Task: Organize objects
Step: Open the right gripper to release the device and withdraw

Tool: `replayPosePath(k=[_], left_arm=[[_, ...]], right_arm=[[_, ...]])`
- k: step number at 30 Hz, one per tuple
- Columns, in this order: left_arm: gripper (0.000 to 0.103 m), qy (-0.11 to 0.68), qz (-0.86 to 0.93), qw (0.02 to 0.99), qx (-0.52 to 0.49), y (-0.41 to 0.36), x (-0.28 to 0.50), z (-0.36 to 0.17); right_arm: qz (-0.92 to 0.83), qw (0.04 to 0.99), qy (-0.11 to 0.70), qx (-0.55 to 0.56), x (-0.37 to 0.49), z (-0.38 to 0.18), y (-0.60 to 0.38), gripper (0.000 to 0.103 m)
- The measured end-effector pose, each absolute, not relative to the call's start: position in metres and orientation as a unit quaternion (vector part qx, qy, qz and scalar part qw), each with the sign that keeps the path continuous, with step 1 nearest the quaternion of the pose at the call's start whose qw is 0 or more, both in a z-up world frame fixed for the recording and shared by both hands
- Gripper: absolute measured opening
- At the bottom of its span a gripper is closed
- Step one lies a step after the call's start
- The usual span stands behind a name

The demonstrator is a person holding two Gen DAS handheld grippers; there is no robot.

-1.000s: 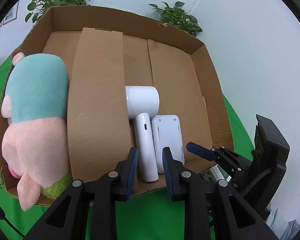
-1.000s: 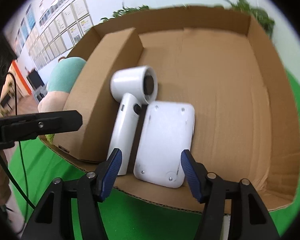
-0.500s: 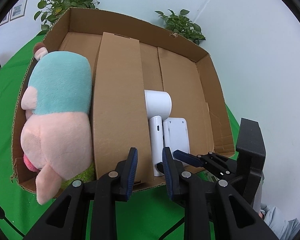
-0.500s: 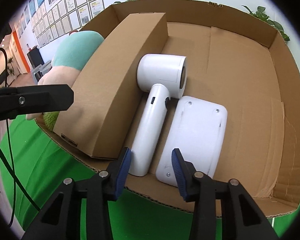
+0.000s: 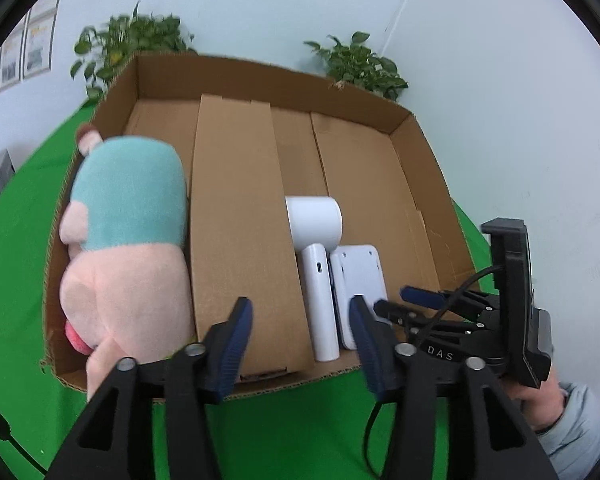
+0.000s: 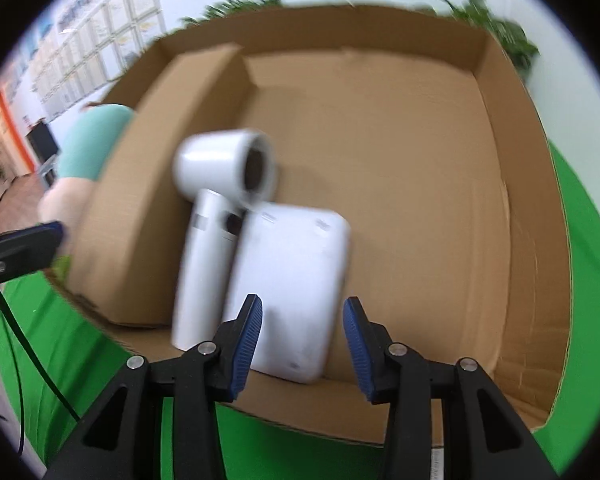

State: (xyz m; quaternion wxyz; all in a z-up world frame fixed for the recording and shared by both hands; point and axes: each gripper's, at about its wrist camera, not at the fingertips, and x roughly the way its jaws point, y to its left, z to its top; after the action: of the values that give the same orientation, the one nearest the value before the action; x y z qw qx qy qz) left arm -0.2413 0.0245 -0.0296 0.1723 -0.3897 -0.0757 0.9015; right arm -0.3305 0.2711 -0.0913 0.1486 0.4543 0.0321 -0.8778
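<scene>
A: Start at the left. What lies in the cardboard box (image 5: 416,168)?

B: A plush toy (image 5: 128,240), teal above and pink below, fills the left compartment against the left wall. Just right of it stands a long cardboard divider (image 5: 240,220) running front to back.

A: And past the divider?

B: A white hair dryer (image 5: 316,256) lies flat, its handle toward the near wall and its barrel further in. Touching its right side is a flat white device (image 5: 360,280) with rounded corners. The rest of the right compartment is bare cardboard.

A: The box sits on what?

B: A green table (image 5: 16,272). Two potted plants (image 5: 356,64) stand behind it by the wall.

A: Now the grippers.

B: The left gripper (image 5: 300,344) hovers at the near wall, its fingers (image 5: 236,344) parted to a middling gap, having just been opening, with nothing between them. The right gripper (image 6: 302,340) hovers over the near edge above the flat device; its fingers (image 6: 248,336) have just widened a little and grip nothing. That view is blurred. A hand (image 5: 540,404) in a grey sleeve holds the right gripper.
</scene>
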Motion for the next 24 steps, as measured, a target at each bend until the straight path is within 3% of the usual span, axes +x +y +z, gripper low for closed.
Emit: replayPosePath(k=[2, 10, 16, 17, 19, 20, 24], left_arm=[[0.074, -0.058, 0.915, 0.149, -0.37, 0.028, -0.237, -0.026], [0.075, -0.045, 0.924, 0.145, -0.351, 0.034, -0.23, -0.018], [0.077, -0.013, 0.941, 0.097, -0.325, 0.039, -0.219, -0.011], [0.08, -0.001, 0.949, 0.068, -0.309, 0.04, -0.214, -0.008], [0.094, 0.014, 0.962, 0.022, -0.273, 0.044, -0.202, 0.0], [0.103, 0.018, 0.967, 0.003, -0.253, 0.045, -0.194, 0.004], [0.103, 0.031, 0.978, -0.023, -0.204, 0.055, -0.168, 0.014]], right_arm=[[-0.872, 0.14, 0.027, 0.468, -0.335, -0.099, 0.274, 0.057], [-0.863, 0.183, 0.015, 0.47, -0.335, -0.107, 0.258, 0.058], [-0.88, 0.161, 0.028, 0.447, -0.329, -0.1, 0.262, 0.059], [-0.889, 0.153, 0.034, 0.431, -0.323, -0.093, 0.264, 0.062], [-0.911, 0.144, 0.035, 0.385, -0.307, -0.073, 0.272, 0.086], [-0.918, 0.142, 0.032, 0.369, -0.299, -0.068, 0.275, 0.087], [-0.944, 0.133, 0.036, 0.298, -0.26, -0.043, 0.292, 0.09]])
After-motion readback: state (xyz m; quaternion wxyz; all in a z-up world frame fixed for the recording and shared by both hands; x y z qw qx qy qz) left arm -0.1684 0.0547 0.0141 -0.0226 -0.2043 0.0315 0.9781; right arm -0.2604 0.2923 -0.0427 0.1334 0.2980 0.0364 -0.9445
